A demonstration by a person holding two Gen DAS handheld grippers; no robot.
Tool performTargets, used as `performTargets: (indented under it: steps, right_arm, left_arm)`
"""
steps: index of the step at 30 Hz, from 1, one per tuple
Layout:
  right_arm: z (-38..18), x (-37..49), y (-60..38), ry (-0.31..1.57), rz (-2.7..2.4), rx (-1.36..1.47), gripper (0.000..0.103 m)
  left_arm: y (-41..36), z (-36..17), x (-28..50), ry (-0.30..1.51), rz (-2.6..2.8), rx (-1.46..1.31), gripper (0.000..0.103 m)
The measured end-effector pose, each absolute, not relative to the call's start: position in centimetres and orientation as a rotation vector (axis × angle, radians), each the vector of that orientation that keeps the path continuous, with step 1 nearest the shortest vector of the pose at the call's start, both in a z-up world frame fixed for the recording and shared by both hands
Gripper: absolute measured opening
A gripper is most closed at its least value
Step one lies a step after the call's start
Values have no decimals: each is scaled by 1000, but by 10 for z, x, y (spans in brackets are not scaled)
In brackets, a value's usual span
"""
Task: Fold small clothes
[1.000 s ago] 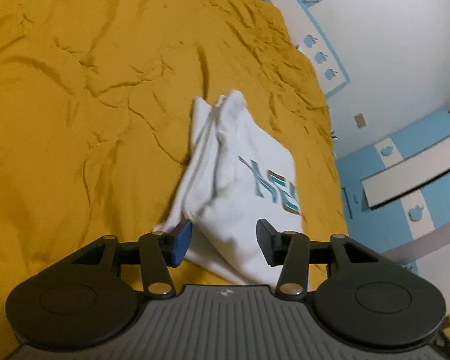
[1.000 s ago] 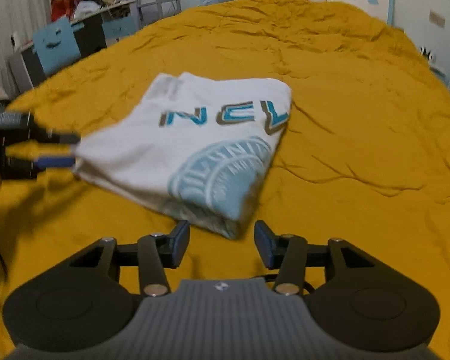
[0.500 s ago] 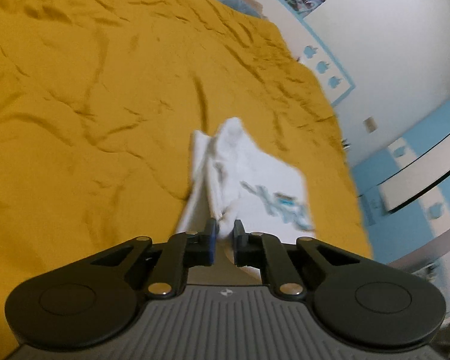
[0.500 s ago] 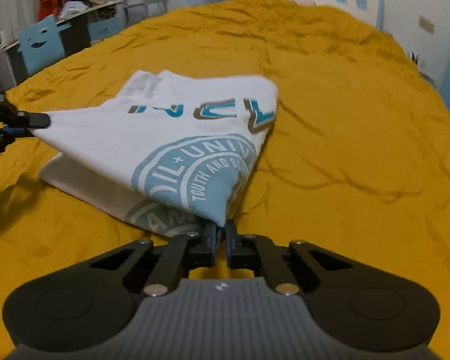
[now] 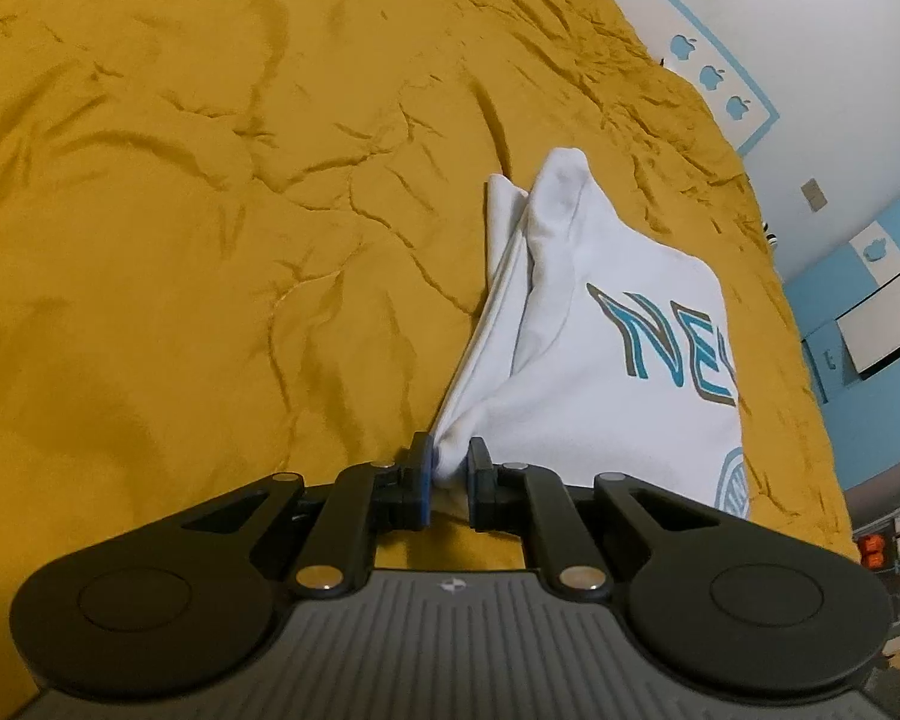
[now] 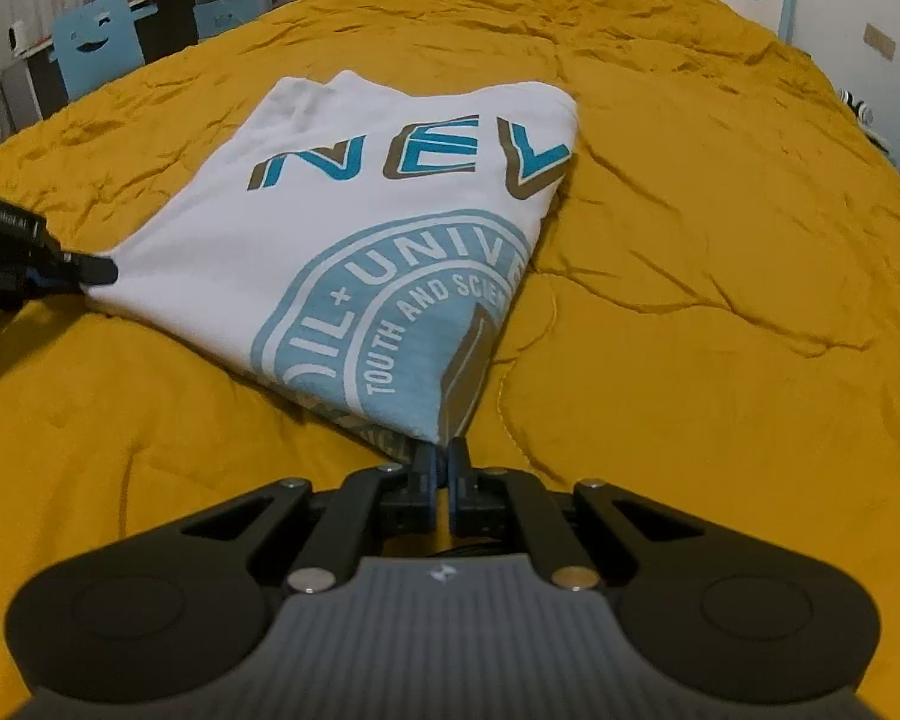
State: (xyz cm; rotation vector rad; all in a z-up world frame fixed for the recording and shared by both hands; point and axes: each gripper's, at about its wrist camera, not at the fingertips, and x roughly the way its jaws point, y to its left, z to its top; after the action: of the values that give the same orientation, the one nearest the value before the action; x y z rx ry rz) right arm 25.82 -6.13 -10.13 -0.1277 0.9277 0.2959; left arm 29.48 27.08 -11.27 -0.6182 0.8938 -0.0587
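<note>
T-shirt (image 6: 390,228), white with a blue crest, lay part-folded on the yellow bed (image 6: 720,300), both near corners pinched. The left tongs (image 5: 450,468) had just been closing and now gripped one bunched corner; the right tongs (image 6: 444,462) were clamped on the other, though the cloth between them was hard to see. To fold well, both corners should probably rise together, stay taut, and land square on the far edge.
</note>
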Motion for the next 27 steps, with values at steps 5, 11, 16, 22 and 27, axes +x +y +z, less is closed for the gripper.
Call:
performTargets:
  steps: [5,11,16,22,27]
  right_arm:
    - [-97,256,-68,949,299,-72,0]
    - [-80,243,-87,963,294,2,0]
    - [-55,245,-107,915,275,121,0]
    - [-42,274,-98,841,291,130,5]
    - [-45,304,-86,805,330,166,18]
  left_arm:
    - [277,-110,285,903,-39,-612,14]
    - [284,-87,276,920,19,-574,13]
    - [274,-43,278,779,-48,-522,13]
    - [235,-28,312,716,-144,-442,13]
    - [211,-53,326,779,-138,-387,13]
